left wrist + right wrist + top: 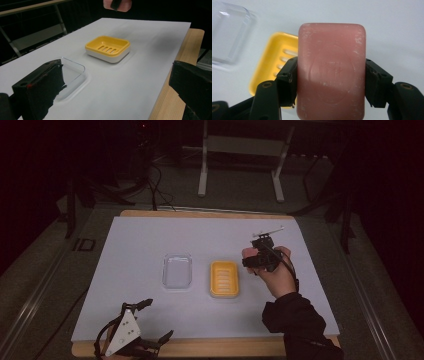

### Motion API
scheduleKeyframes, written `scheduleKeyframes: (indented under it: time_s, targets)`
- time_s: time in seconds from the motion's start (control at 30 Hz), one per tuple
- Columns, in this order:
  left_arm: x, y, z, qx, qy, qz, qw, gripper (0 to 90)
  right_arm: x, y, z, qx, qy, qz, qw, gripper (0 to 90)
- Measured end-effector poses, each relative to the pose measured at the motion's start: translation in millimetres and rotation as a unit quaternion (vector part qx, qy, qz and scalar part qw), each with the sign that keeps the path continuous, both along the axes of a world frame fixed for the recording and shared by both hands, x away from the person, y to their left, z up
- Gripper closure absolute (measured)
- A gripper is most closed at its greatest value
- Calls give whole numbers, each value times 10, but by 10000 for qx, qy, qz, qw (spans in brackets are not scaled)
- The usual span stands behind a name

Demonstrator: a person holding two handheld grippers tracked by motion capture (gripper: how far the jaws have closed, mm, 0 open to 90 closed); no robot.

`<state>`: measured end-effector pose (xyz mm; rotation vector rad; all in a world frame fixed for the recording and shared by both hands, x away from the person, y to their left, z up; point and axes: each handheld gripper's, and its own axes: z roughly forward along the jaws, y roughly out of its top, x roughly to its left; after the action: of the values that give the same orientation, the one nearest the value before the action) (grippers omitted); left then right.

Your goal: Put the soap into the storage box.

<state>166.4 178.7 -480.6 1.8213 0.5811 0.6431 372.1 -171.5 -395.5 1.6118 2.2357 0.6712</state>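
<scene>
The right gripper (331, 82) clamps a pink soap bar (331, 72) by its long sides and holds it above the table, with the yellow soap dish (224, 279) at its nine o'clock in the high view. The bar is picked up; setting it in the dish is left, and perhaps covering it with the clear lid (177, 271). The left gripper (150, 322) lies at seven o'clock, jaws apart and empty. White sheet (145, 245) over a wooden table (210, 347); the room beyond is dark.

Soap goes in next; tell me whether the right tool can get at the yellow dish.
Probably yes: the right tool, shut on the pink soap, hangs just beside the yellow dish, whose tray lies open, nothing between.
</scene>
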Motion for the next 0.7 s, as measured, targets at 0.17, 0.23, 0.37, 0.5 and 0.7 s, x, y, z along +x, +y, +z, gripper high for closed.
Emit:
scheduleKeyframes:
  time_s: [0.17, 0.23, 0.37, 0.5, 0.7]
  targets:
    - [0, -2, 0, 6, -4, 4, 10000, 4, -87, 203, 45, 126, -259, -76, 9996, 376]
    - [0, -2, 0, 12, -4, 7, 10000, 4, -123, 288, 60, 220, -306, -96, 9992, 376]
    - [0, 0, 1, 4, -8, 18, 10000, 4, -195, 415, 71, 458, -402, -152, 9980, 376]
    - [-3, -2, 2, 9, -9, 9, 10000, 4, -247, 525, 54, 575, -442, -208, 9971, 376]
    - [-4, -1, 4, -7, -19, 4, 10000, 4, -281, 605, -32, 800, -466, -407, 9949, 377]
